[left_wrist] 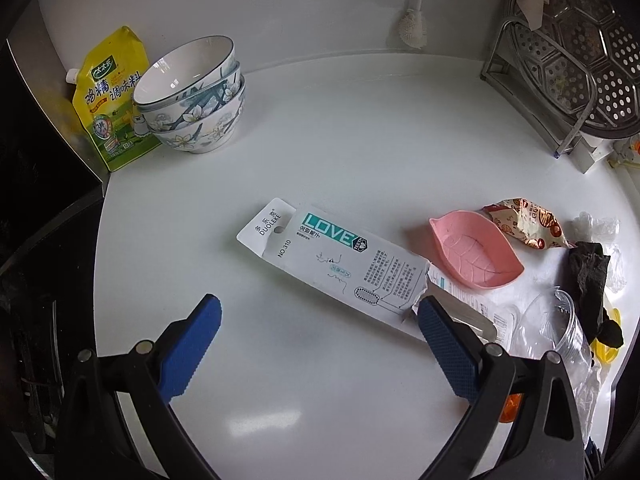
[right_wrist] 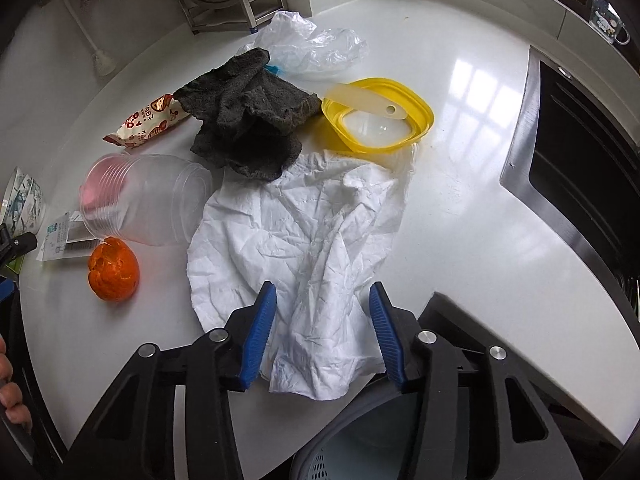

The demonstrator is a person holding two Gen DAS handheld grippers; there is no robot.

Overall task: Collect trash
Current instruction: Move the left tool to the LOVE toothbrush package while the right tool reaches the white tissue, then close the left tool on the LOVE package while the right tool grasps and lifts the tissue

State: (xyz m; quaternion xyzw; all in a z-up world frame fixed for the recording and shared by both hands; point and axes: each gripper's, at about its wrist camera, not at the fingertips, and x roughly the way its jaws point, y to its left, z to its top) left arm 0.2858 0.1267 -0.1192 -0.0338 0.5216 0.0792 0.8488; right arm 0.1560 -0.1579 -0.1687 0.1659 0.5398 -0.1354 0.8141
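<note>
1. On the white counter (right_wrist: 460,208), a crumpled tissue (right_wrist: 304,232) is spread at 12 o'clock from the right gripper (right_wrist: 322,300); its near part is framed by the half-apart jaws, and no squeeze can be seen.
2. At 1 o'clock from the left gripper (left_wrist: 320,312), a card (left_wrist: 332,264) is laid flat; those jaws are held wide apart with nothing gripped.

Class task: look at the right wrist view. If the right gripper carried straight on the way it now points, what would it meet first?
Most likely the crumpled white paper towel: it already lies between the right gripper's fingers, which are not visibly pressing on it. Beneath it is the white countertop. Depth is hard to judge here.
</note>
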